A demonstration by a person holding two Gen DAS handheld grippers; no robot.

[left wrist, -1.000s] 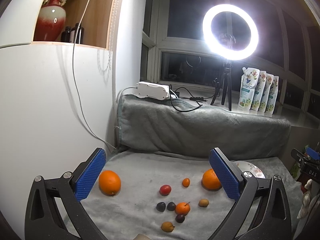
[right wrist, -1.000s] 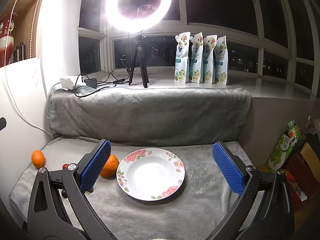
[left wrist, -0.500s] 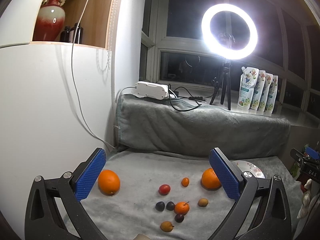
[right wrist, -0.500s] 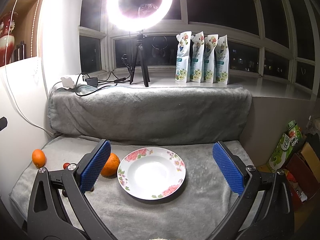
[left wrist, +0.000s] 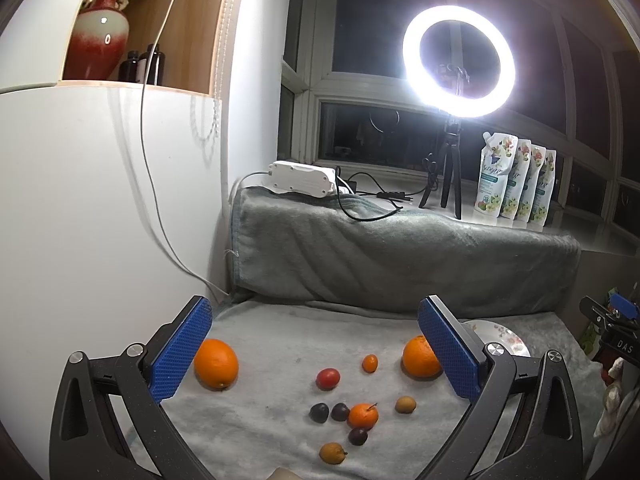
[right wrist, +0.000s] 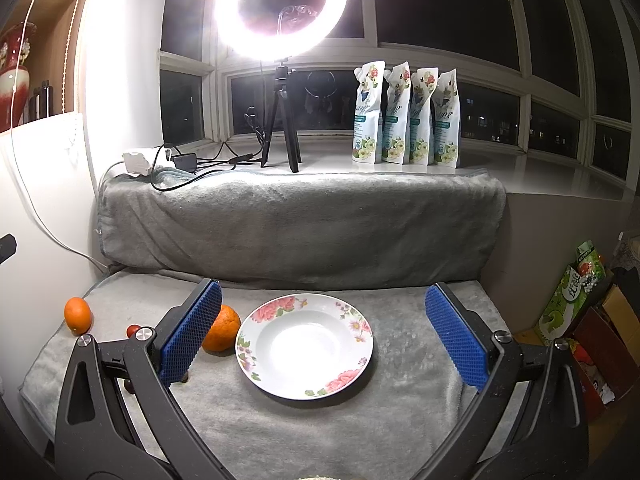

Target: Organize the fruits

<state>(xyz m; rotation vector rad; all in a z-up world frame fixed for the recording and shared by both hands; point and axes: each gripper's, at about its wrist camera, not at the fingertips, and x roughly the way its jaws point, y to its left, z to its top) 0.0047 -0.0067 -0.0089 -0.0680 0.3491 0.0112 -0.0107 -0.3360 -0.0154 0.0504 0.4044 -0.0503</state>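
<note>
Both grippers hang above a grey blanket (right wrist: 320, 420) that covers a low ledge under the window, and neither holds anything. The left gripper (left wrist: 316, 354) has its jaws wide apart, with the loose fruit spread on the blanket ahead of it. The right gripper (right wrist: 322, 334) also has its jaws wide apart, and the flowered plate (right wrist: 256, 320) sits bare between its blue pads (right wrist: 456, 340), seen from above.

The fruit is all on the blanket, none on the plate. A big orange (left wrist: 216, 364) lies at the left, just beside the left gripper's near pad (left wrist: 180, 350). A second orange (left wrist: 418, 356) lies to the right, partly behind the other pad; in the right view it sits just beside the plate's left rim, maybe touching it. Between the two oranges are a red plum (left wrist: 328, 378) and a tiny kumquat (left wrist: 370, 363). Nearer the left gripper sits a close cluster: two dark plums (left wrist: 319, 412) side by side, a tangerine (left wrist: 363, 416) with a stem next to them, a third dark plum (left wrist: 357, 436) just below it, a brown fruit (left wrist: 405, 404) to the right and another brown one (left wrist: 332, 453) nearest of all.

Behind, on the sill, a ring light (right wrist: 280, 4) glares on its tripod, beside four pouches (right wrist: 406, 116) and a power strip (left wrist: 302, 178).
</note>
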